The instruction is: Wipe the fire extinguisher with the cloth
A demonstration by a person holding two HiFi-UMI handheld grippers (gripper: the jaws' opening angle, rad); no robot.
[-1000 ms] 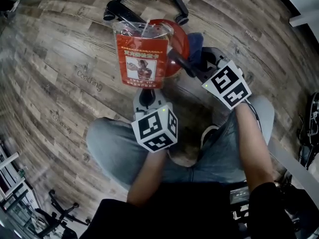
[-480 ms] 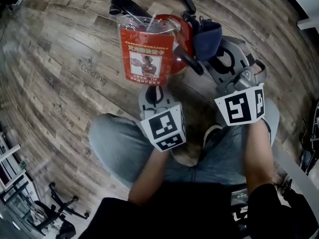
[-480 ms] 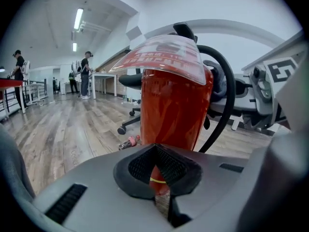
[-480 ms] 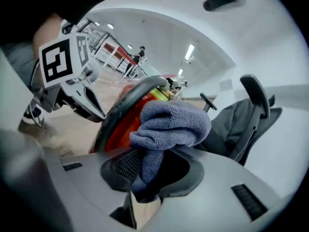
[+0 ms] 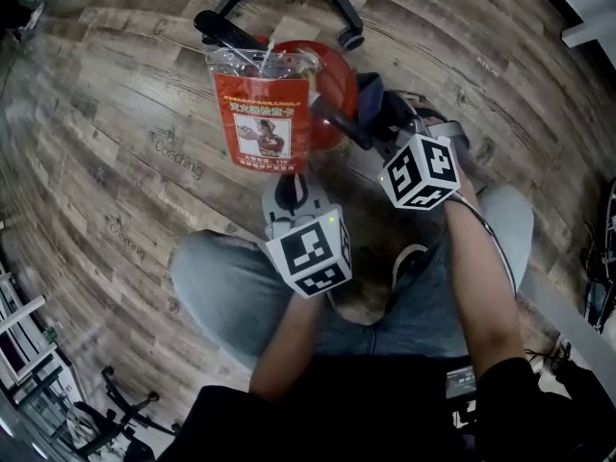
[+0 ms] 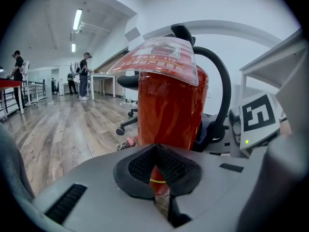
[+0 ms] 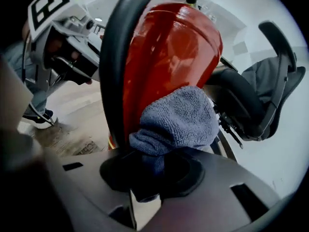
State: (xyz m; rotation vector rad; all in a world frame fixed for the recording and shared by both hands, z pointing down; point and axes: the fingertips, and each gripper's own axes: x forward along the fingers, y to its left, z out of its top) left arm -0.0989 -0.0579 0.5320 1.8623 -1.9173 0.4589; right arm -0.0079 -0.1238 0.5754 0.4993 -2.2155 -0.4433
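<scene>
The red fire extinguisher (image 5: pixel 335 80) stands on the floor in front of my knees. A red instruction tag (image 5: pixel 262 118) in a clear sleeve hangs over its front. My right gripper (image 5: pixel 377 123) is shut on a blue-grey cloth (image 7: pixel 178 117). It holds the cloth against the right side of the red cylinder (image 7: pixel 169 47), beside the black hose (image 7: pixel 113 66). My left gripper (image 5: pixel 287 195) is low in front of the cylinder (image 6: pixel 171 110), its pads (image 6: pixel 140 166) closed together with nothing seen between them.
An office chair's base and castors (image 5: pixel 348 38) stand just behind the extinguisher, and its seat (image 7: pixel 270 81) is close on the right. My legs and a shoe (image 5: pixel 409 258) are directly below the grippers. People and tables (image 6: pixel 84 76) are far off across the wooden floor.
My right gripper swung out to the right with the cloth, then came back in against the extinguisher's side. The left gripper has barely moved.
</scene>
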